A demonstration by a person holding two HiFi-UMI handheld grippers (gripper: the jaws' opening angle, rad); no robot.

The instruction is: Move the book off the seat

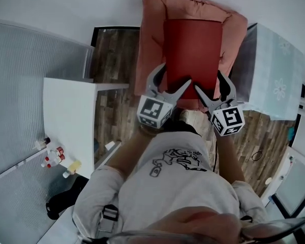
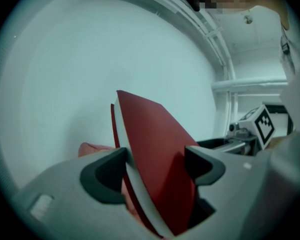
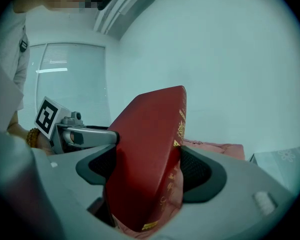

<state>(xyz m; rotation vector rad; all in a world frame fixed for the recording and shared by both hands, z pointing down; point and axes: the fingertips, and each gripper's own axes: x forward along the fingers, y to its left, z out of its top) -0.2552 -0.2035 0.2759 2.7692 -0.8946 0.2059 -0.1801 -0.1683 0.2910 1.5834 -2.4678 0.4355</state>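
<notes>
A red hardcover book (image 1: 192, 50) lies tilted up over a pink cushioned seat (image 1: 152, 29) against the wall. My left gripper (image 1: 174, 76) holds the book's near left corner and my right gripper (image 1: 210, 83) the near right corner. In the left gripper view the book (image 2: 155, 149) stands on edge between the jaws of the left gripper (image 2: 155, 169), one pad on the white page edge, the other on the cover. In the right gripper view the right gripper (image 3: 147, 171) clamps the gold-lettered spine end of the book (image 3: 150, 144), both pads pressing.
A white table (image 1: 68, 121) with small bottles (image 1: 53, 156) stands to the left. A surface with a pale blue floral cover (image 1: 274, 80) sits right of the seat. Wood floor (image 1: 109, 60) lies between them. A black bag (image 1: 61, 202) rests at lower left.
</notes>
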